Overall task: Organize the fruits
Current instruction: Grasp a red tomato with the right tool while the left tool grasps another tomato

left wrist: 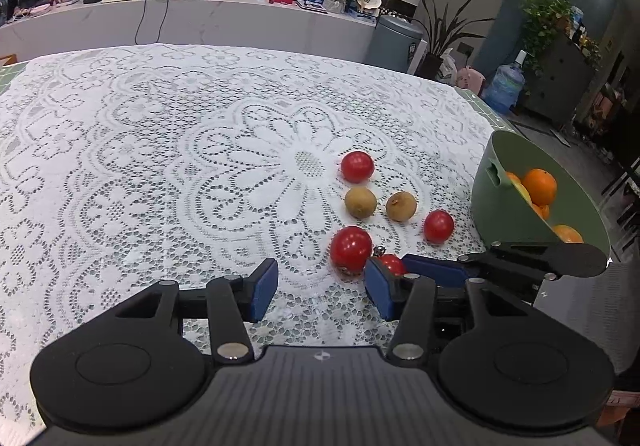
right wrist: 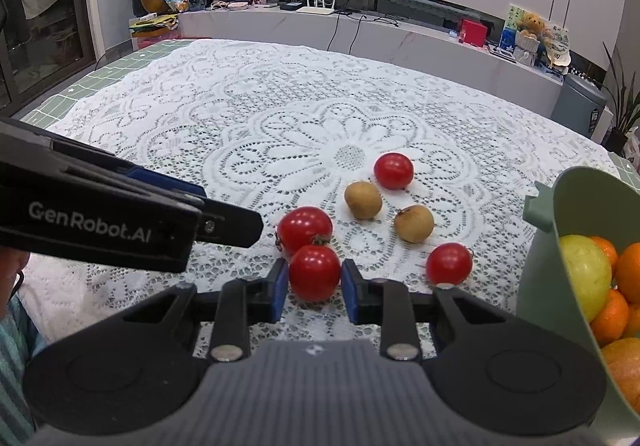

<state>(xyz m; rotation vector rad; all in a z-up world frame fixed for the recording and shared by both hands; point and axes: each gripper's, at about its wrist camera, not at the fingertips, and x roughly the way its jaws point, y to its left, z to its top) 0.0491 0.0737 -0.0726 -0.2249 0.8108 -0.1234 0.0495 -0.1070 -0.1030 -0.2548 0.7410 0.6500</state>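
A: Right gripper [right wrist: 314, 284] pinches the nearest cherry tomato [right wrist: 315, 272]; left gripper [left wrist: 320, 288] gapes empty.
B: Bare lace tablecloth [left wrist: 140, 150] leftward; green basket [right wrist: 576, 214] at the right edge.

The left hand-held gripper [left wrist: 318, 288] hovers open over the lace-covered tabletop [left wrist: 160, 150]. Beyond its right finger lie red tomatoes [left wrist: 351, 248] and two brown fruits [left wrist: 360, 202]. The right hand-held gripper [left wrist: 394, 266] reaches in beside a green bowl [left wrist: 496, 206] of oranges [left wrist: 539, 186].
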